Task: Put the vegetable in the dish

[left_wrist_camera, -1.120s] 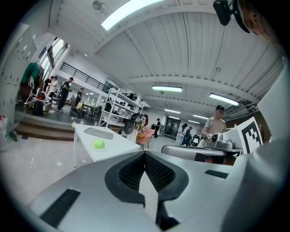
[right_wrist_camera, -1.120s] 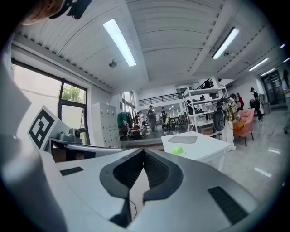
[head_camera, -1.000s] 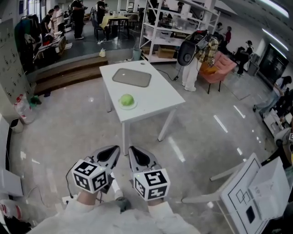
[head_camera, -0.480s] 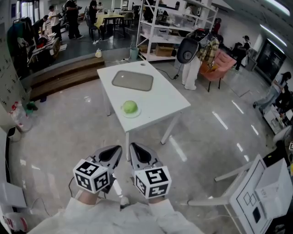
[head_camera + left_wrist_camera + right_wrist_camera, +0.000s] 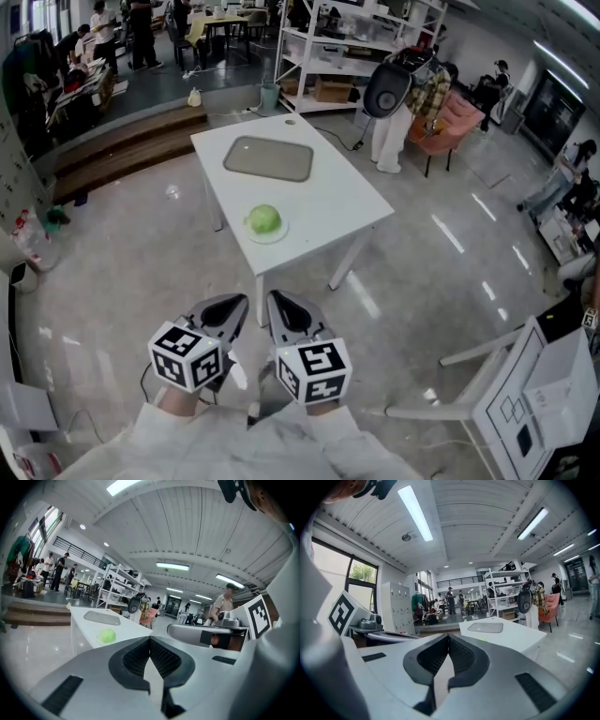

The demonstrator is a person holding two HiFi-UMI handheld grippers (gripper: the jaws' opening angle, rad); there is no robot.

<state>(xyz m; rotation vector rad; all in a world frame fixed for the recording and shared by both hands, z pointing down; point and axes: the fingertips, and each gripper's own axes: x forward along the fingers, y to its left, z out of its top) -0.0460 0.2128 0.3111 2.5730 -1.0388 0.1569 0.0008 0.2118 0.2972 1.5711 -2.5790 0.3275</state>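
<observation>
A round green vegetable (image 5: pixel 264 219) sits on a small pale dish (image 5: pixel 269 233) near the front edge of a white table (image 5: pixel 337 202). The left gripper view shows the same vegetable (image 5: pixel 107 635) on that table (image 5: pixel 86 629), far ahead. Both grippers hang well short of the table, close to my body. My left gripper (image 5: pixel 232 310) is shut with nothing in it, and so is my right gripper (image 5: pixel 278 307). The jaws meet in both gripper views, left gripper (image 5: pixel 150 641) and right gripper (image 5: pixel 449 638).
A grey tray (image 5: pixel 268 157) lies at the table's far end. Beyond it stand metal shelves (image 5: pixel 352 52), a fan (image 5: pixel 382 97), a pink chair (image 5: pixel 450 128) and several people. A white board on a stand (image 5: pixel 525 394) is at my right. Glossy floor (image 5: pixel 141 262) lies between me and the table.
The table with the vegetable has drifted slightly right and nearer in the head view as I move. Both grippers stay shut and side by side.
</observation>
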